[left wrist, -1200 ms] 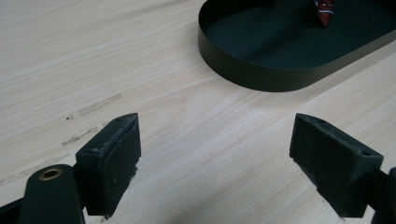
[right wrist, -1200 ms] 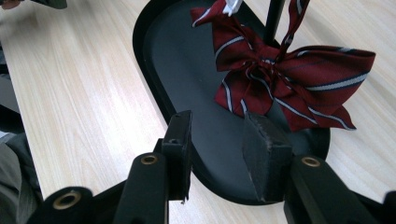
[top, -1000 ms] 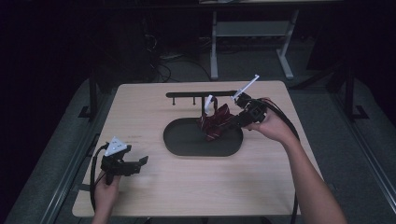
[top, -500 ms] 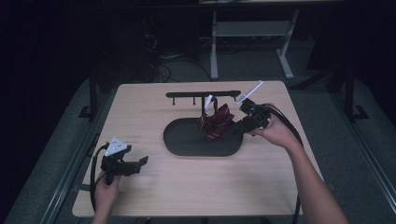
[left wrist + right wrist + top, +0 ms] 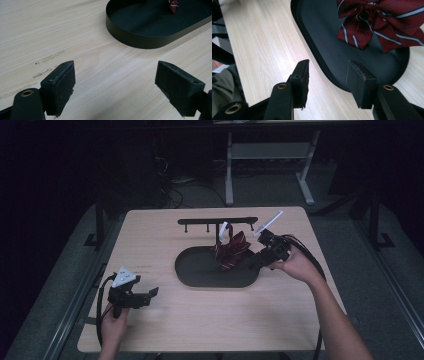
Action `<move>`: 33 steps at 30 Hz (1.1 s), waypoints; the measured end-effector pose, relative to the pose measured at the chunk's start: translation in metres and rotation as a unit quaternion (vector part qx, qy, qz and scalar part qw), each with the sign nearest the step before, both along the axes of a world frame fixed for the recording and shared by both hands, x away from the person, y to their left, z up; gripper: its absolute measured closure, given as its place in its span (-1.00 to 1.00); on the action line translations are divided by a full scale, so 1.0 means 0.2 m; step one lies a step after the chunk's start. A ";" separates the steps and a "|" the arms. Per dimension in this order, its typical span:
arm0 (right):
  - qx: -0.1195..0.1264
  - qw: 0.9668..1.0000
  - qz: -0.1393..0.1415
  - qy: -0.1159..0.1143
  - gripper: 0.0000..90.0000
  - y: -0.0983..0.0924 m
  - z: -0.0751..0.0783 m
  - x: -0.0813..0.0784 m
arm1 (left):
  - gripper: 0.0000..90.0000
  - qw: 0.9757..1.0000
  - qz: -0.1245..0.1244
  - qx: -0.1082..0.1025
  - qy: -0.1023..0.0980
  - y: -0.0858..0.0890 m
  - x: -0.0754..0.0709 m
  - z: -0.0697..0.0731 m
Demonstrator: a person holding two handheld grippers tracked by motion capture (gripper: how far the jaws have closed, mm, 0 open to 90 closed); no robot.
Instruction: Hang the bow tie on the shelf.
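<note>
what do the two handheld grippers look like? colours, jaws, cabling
Both the left gripper and the right gripper are black, each with two blocky jaws, brass-coloured pivot rivets and black cables trailing back. The left carries a grey three-cornered plate; the right has white pieces on top. Forearms are bare, no sleeves.

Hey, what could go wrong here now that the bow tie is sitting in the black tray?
The bow tie lies bunched at the tray's right end, its white strap sticking up, so it may unfold over the rim. The right gripper, whose jaws have just been opening with nothing between them, straddles the tray wall and could nudge the tray when it pulls away.
</note>
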State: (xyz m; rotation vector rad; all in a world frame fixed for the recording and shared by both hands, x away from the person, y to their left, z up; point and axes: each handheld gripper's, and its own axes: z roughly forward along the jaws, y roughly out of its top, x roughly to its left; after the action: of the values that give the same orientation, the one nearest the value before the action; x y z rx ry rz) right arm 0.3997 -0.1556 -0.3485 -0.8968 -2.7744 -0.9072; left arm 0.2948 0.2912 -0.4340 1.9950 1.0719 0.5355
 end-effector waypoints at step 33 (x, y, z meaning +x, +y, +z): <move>0.000 1.000 -0.019 0.016 0.12 -0.18 -0.17 -0.13 | -0.64 1.000 0.002 0.000 0.001 -0.01 0.00 0.00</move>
State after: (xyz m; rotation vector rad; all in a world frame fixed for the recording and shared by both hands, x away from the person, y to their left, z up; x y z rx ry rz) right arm 0.3739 -0.1914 -0.3827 -0.9573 -2.7399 -0.8902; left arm 0.2943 0.2895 -0.4343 1.9936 1.0775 0.5371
